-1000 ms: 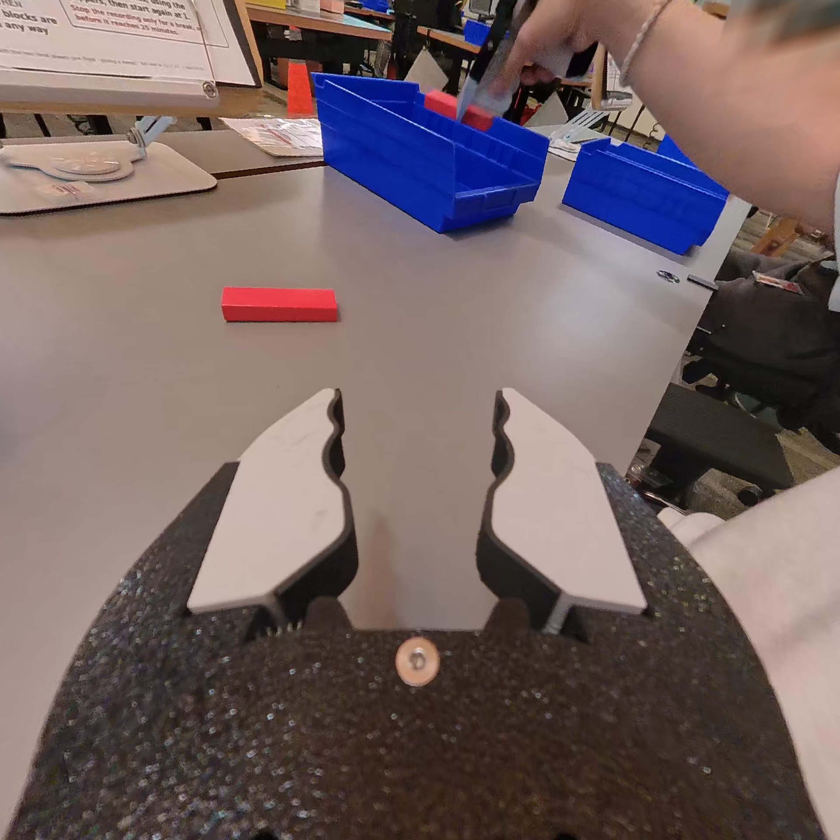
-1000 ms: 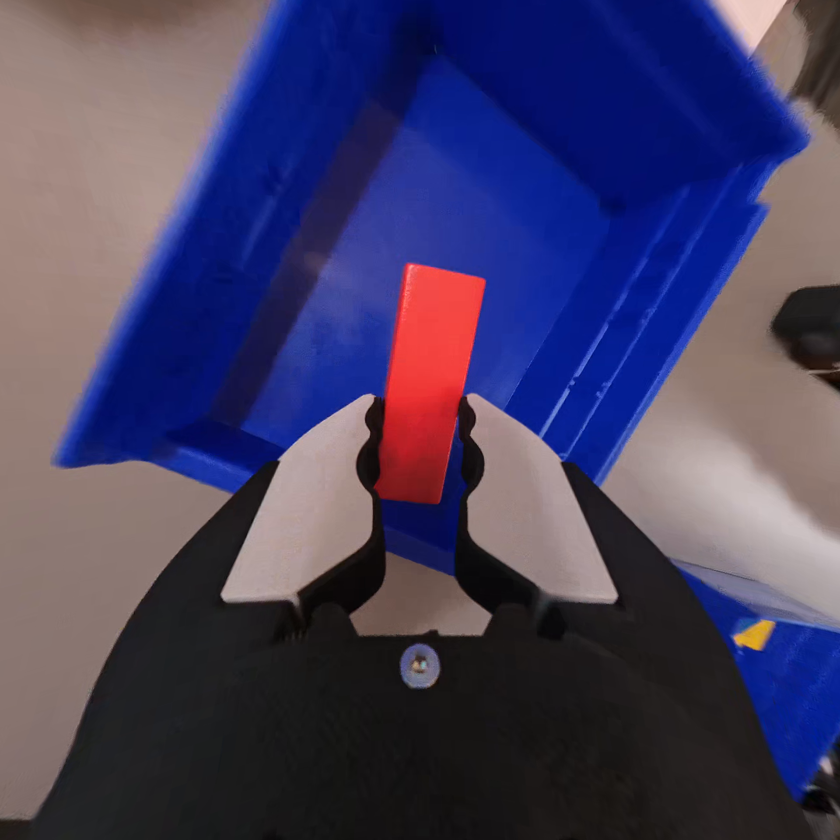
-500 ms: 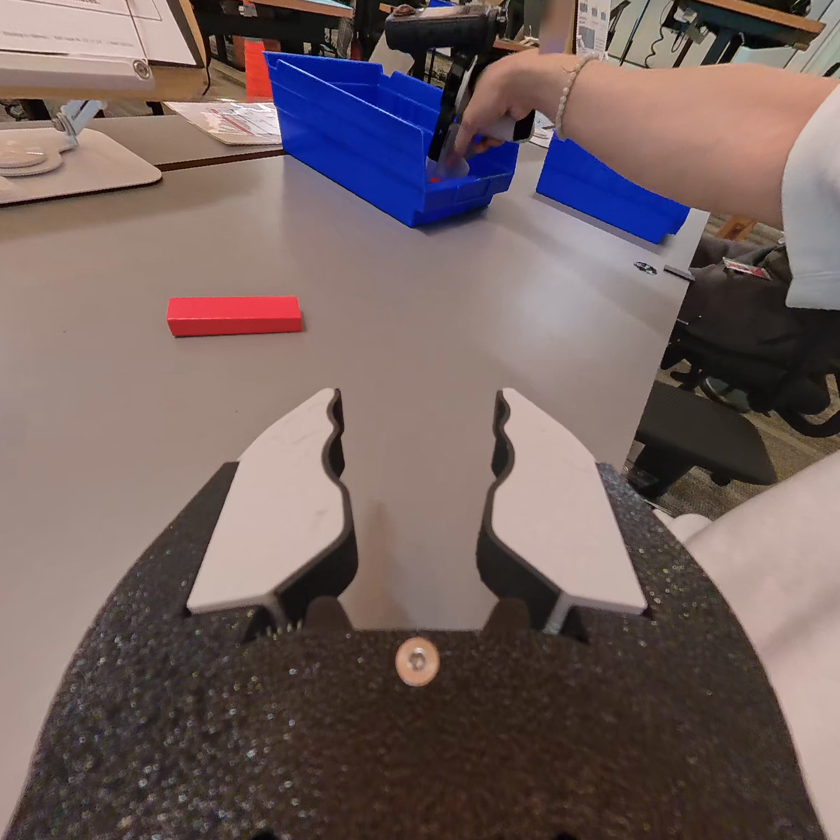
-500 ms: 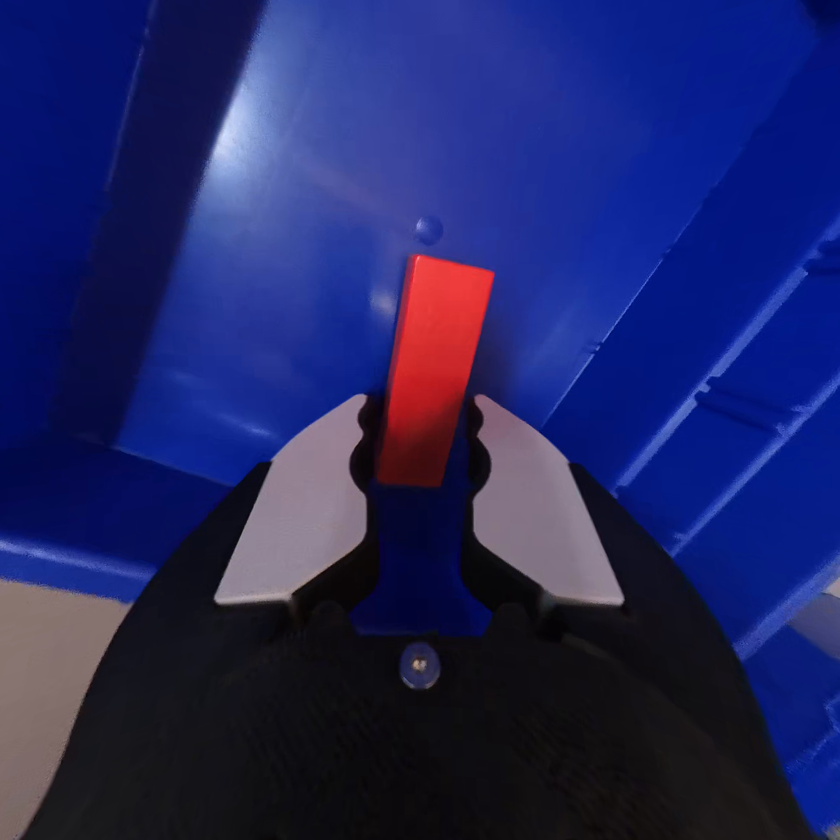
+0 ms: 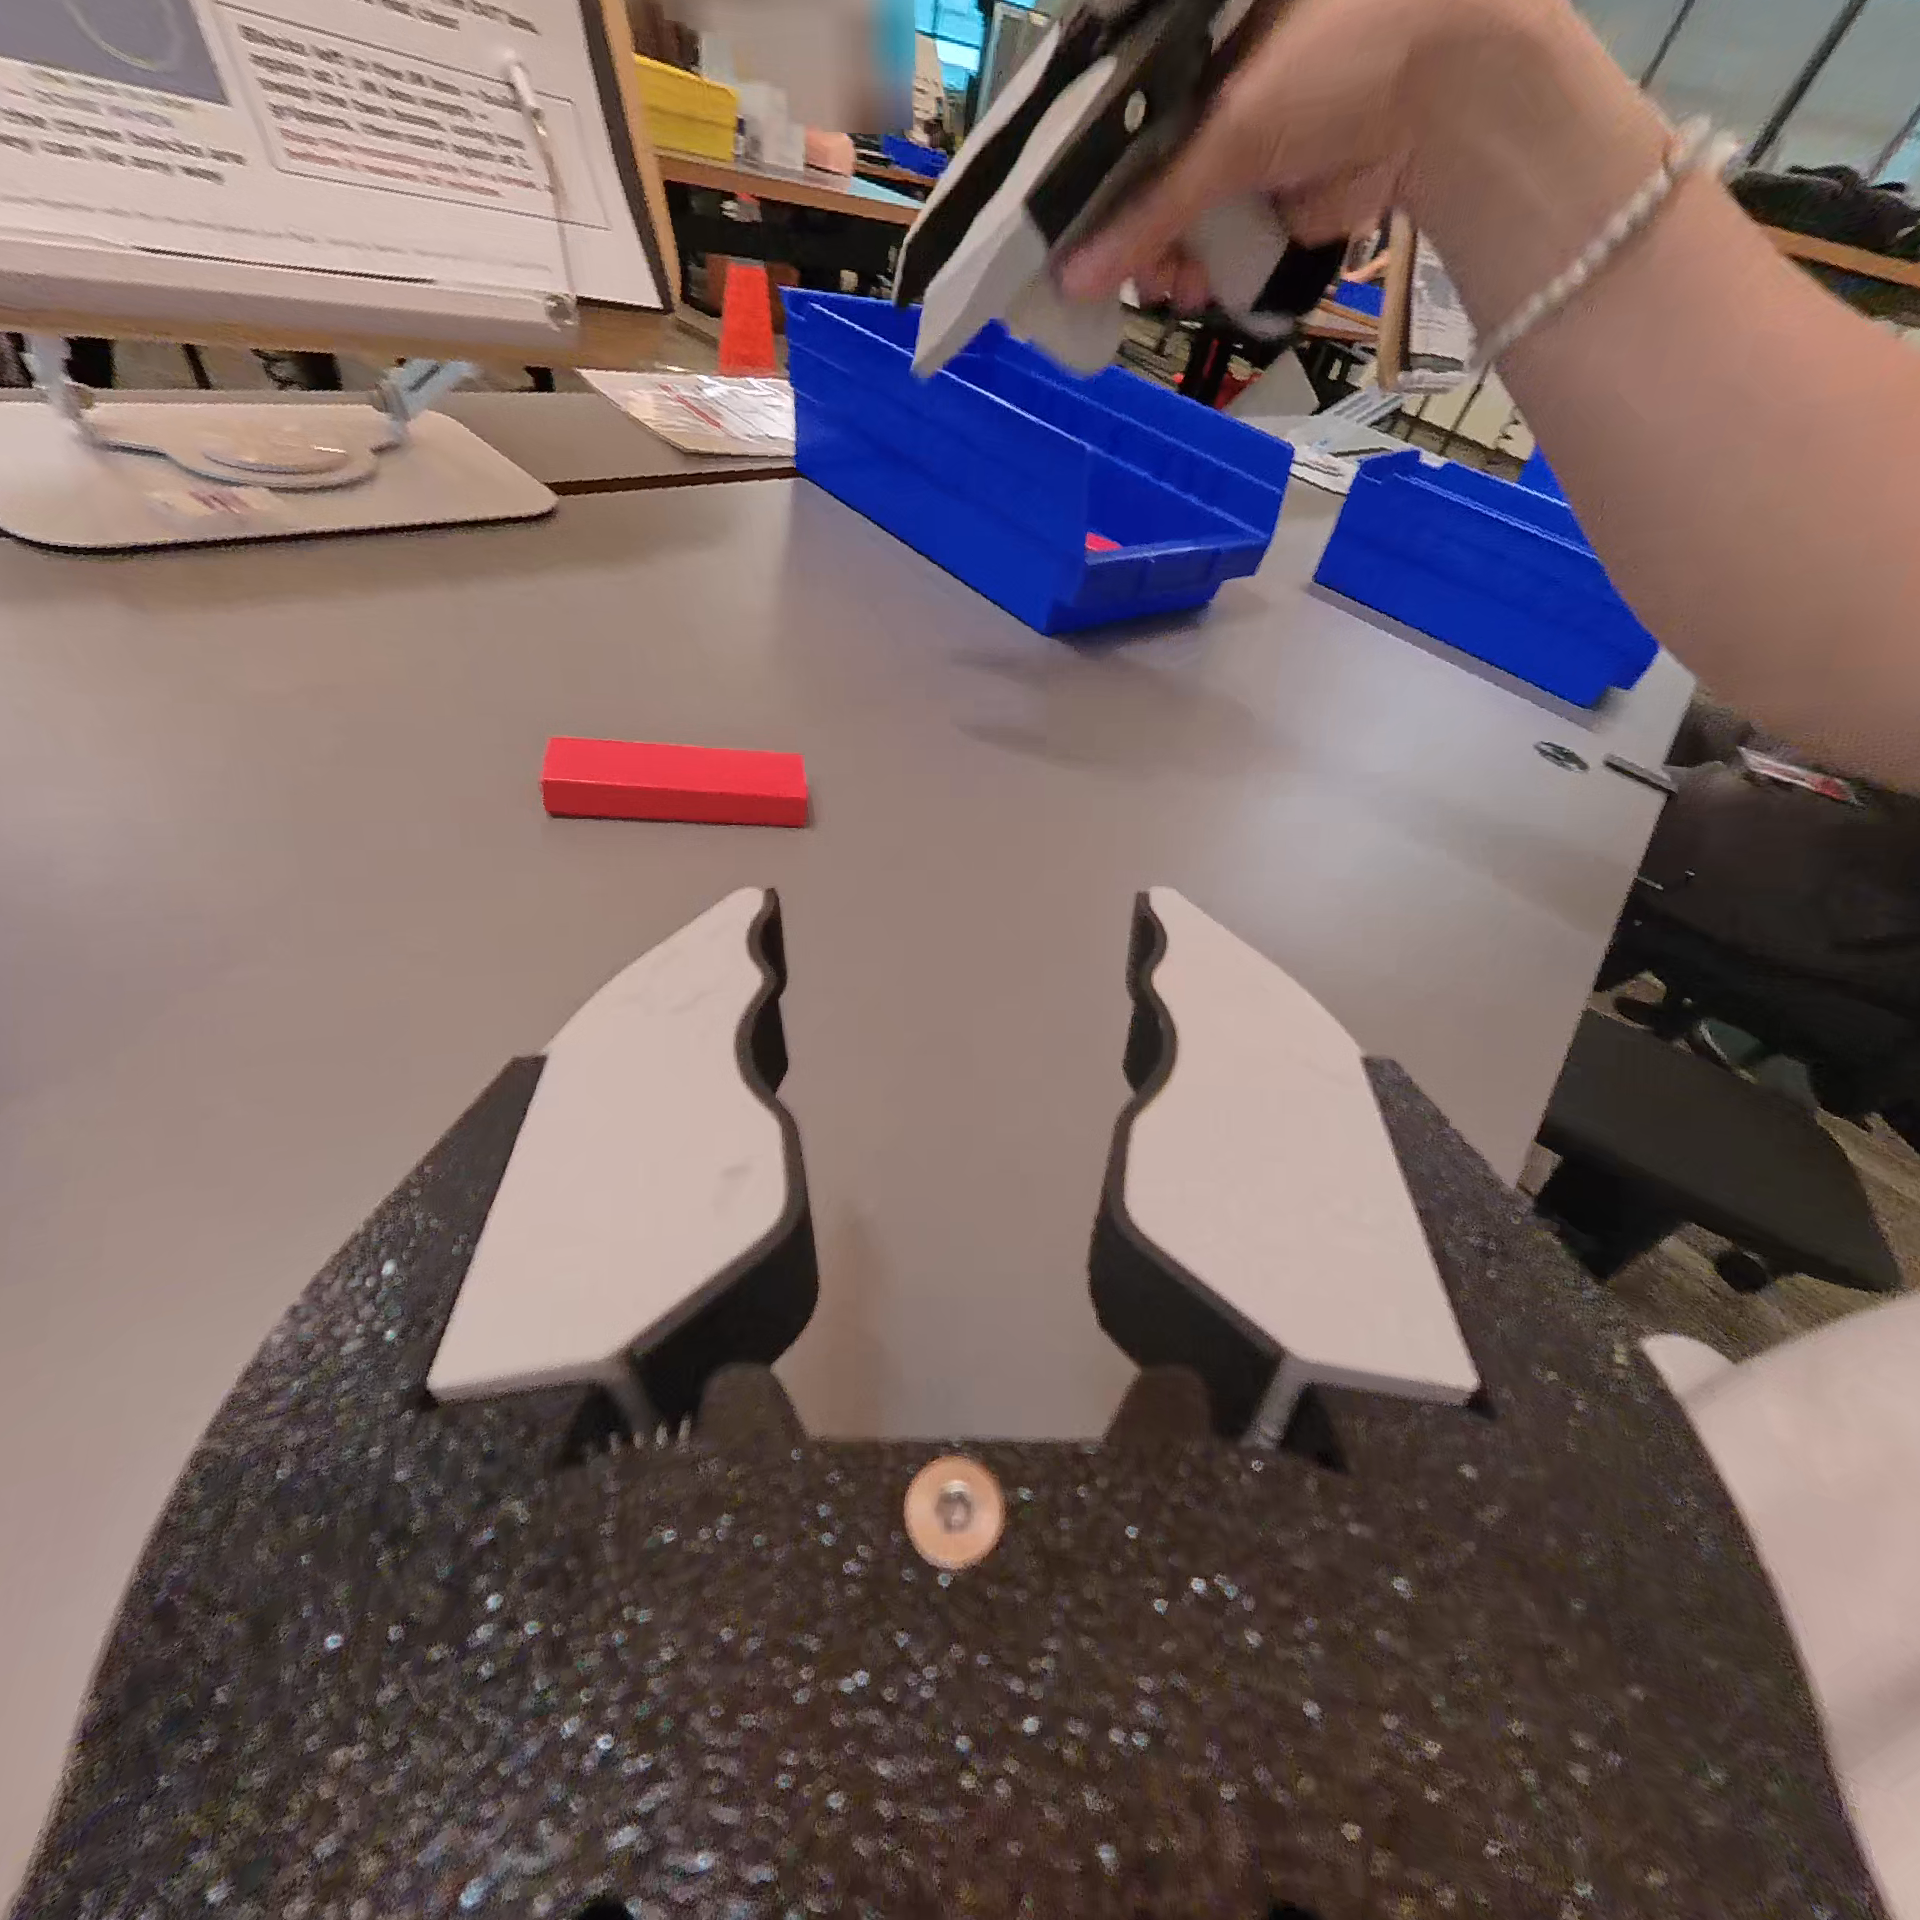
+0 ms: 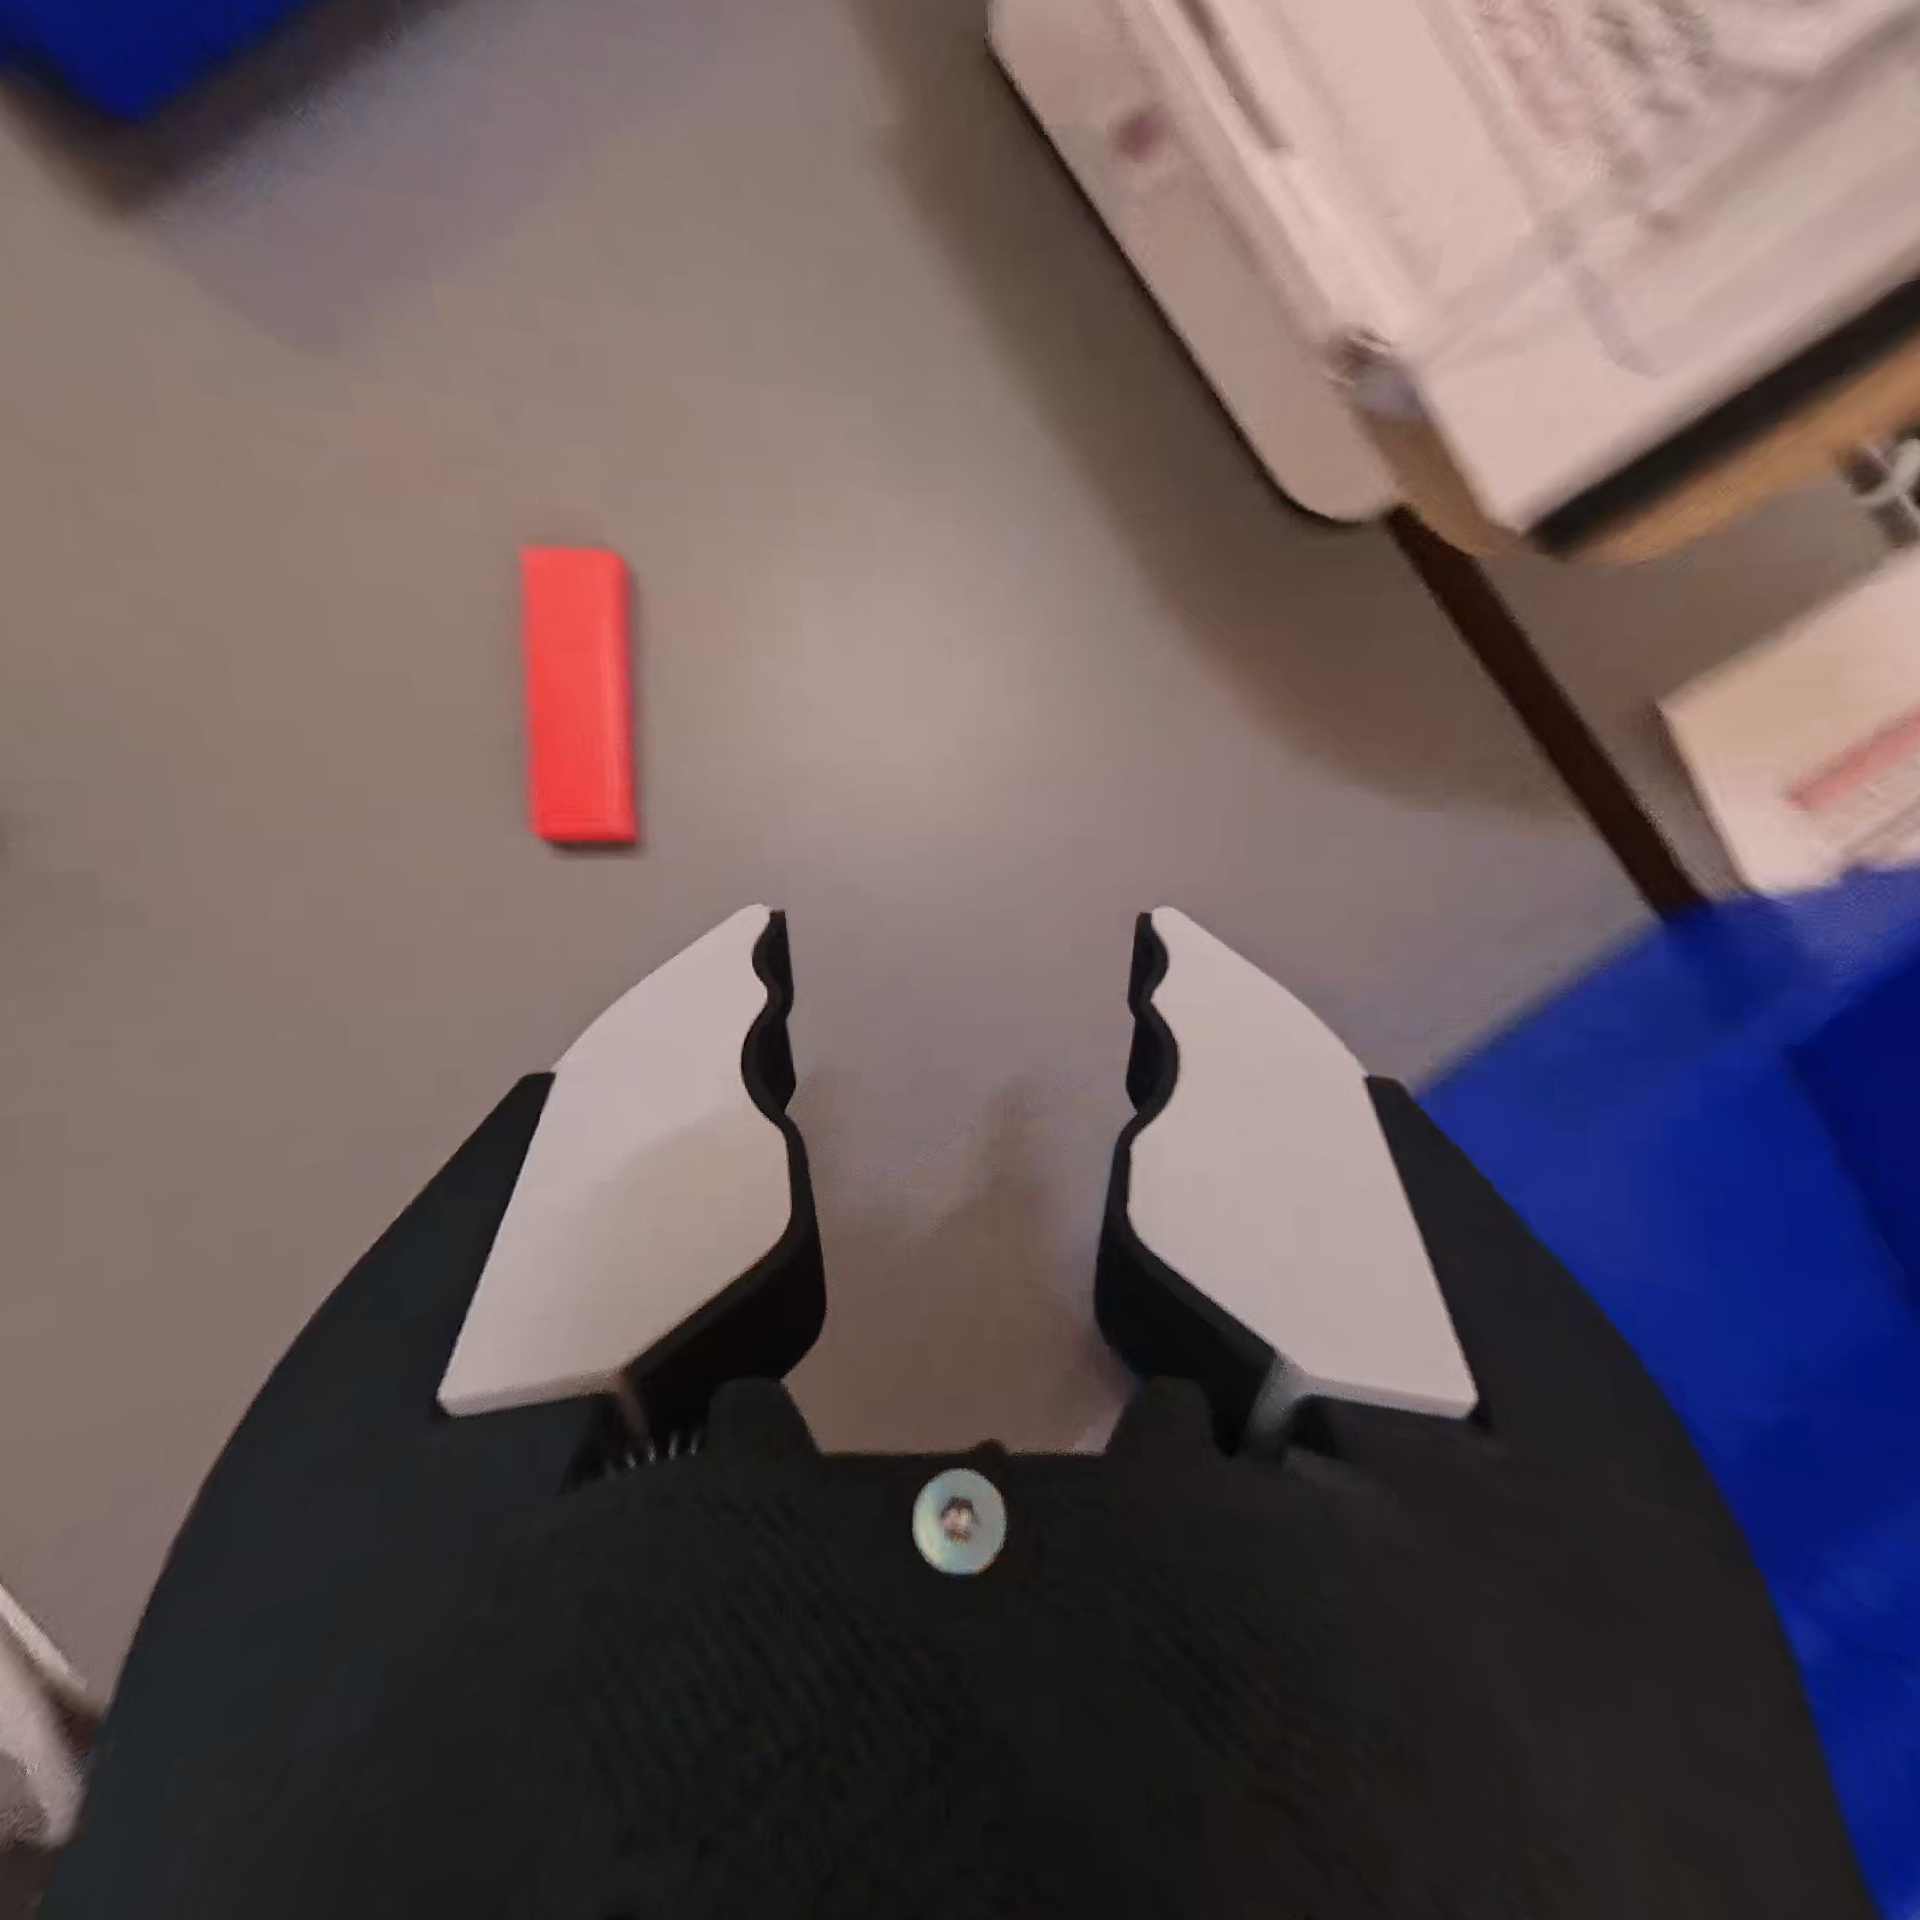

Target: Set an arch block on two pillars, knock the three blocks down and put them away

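Observation:
A red block [image 5: 675, 781] lies flat on the grey table [image 5: 312, 935], ahead and left of my left gripper [image 5: 956, 914], which is open and empty. My right gripper [image 6: 961, 935] is open and empty, held above the table with the same red block [image 6: 578, 694] ahead to its left. In the left wrist view the right gripper [image 5: 997, 270] hangs in a hand above the near blue bin [image 5: 997, 478]. A second red block [image 5: 1103, 541] shows inside that bin.
A second blue bin [image 5: 1475, 582] stands at the right by the table edge. A white stand with printed sheets [image 5: 270, 166] and its base plate [image 5: 260, 478] are at the back left. A black chair [image 5: 1766, 1039] is beyond the right edge. The gap from one gripper's tips to the other's is roughly 25 cm.
My right gripper let go of its red block inside the near blue bin, opened, rose out and swung over the table toward the other block. My left gripper stayed open.

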`<state>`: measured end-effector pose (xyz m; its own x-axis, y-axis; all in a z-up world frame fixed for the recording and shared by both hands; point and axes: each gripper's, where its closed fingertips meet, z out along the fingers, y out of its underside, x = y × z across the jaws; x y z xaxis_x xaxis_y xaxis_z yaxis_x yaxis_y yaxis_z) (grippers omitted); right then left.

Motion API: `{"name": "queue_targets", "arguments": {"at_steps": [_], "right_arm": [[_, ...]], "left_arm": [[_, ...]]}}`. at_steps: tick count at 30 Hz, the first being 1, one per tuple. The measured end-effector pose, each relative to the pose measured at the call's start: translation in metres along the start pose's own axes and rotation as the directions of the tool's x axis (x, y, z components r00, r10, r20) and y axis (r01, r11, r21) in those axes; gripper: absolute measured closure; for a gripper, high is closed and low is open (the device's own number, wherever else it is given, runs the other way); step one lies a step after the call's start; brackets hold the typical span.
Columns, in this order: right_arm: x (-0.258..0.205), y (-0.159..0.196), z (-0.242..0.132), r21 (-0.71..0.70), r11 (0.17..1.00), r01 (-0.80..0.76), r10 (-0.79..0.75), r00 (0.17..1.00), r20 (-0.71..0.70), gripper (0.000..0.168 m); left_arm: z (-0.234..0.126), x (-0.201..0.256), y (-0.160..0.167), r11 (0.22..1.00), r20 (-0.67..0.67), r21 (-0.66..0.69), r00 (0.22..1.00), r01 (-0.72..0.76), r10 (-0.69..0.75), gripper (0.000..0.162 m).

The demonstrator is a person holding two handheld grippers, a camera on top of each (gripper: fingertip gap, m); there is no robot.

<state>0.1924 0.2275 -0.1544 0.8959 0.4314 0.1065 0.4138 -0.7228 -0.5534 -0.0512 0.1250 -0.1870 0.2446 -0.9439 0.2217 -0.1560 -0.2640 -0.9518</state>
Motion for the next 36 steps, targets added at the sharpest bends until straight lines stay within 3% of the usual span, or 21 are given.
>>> {"name": "queue_targets", "arguments": {"at_steps": [5, 9, 12, 14, 19, 22, 26, 30, 33, 36], "right_arm": [[-0.096, -0.004, 0.085, -0.068, 0.993, 0.093, -0.085, 0.990, 0.110, 0.105], [-0.112, 0.000, 0.125, -0.166, 0.978, 0.126, -0.115, 0.991, 0.076, 0.105], [-0.114, 0.007, 0.141, -0.242, 0.957, 0.160, -0.150, 0.987, 0.061, 0.110], [-0.122, 0.001, 0.142, -0.209, 0.967, 0.146, -0.128, 0.987, 0.098, 0.136], [-0.113, 0.006, 0.132, -0.218, 0.961, 0.171, -0.155, 0.984, 0.088, 0.137], [-0.083, 0.001, 0.099, -0.147, 0.983, 0.110, -0.102, 0.993, 0.058, 0.137], [0.009, 0.002, 0.024, -0.054, 0.997, -0.046, 0.039, 0.992, -0.123, 0.136], [0.103, 0.040, -0.046, 0.010, 0.971, -0.237, 0.230, 0.928, -0.293, 0.137], [0.144, 0.085, -0.052, 0.002, 0.931, -0.365, 0.346, 0.883, -0.317, 0.137], [0.159, 0.134, -0.022, -0.134, 0.901, -0.413, 0.357, 0.880, -0.312, 0.136]], "left_arm": [[-0.009, -0.011, -0.001, 1.000, 0.077, 0.013, 0.997, -0.012, 0.011, 0.099], [-0.025, -0.021, -0.009, 0.999, 0.159, 0.035, 0.987, -0.037, 0.031, 0.100], [-0.037, -0.032, -0.018, 0.996, 0.235, 0.027, 0.969, -0.079, 0.071, 0.101], [-0.040, -0.036, -0.026, 0.994, 0.252, 0.018, 0.963, -0.104, 0.096, 0.100], [-0.041, -0.035, -0.039, 0.991, 0.240, 0.038, 0.964, -0.126, 0.114, 0.101], [-0.038, -0.031, -0.034, 0.992, 0.213, 0.041, 0.971, -0.116, 0.105, 0.101], [-0.035, -0.027, -0.026, 0.994, 0.193, 0.050, 0.978, -0.094, 0.083, 0.101], [-0.028, -0.023, -0.022, 0.996, 0.175, 0.043, 0.982, -0.083, 0.074, 0.101], [-0.022, -0.020, -0.022, 0.996, 0.158, 0.038, 0.984, -0.086, 0.079, 0.101], [-0.015, -0.019, -0.020, 0.996, 0.141, 0.023, 0.987, -0.085, 0.081, 0.101]]}}
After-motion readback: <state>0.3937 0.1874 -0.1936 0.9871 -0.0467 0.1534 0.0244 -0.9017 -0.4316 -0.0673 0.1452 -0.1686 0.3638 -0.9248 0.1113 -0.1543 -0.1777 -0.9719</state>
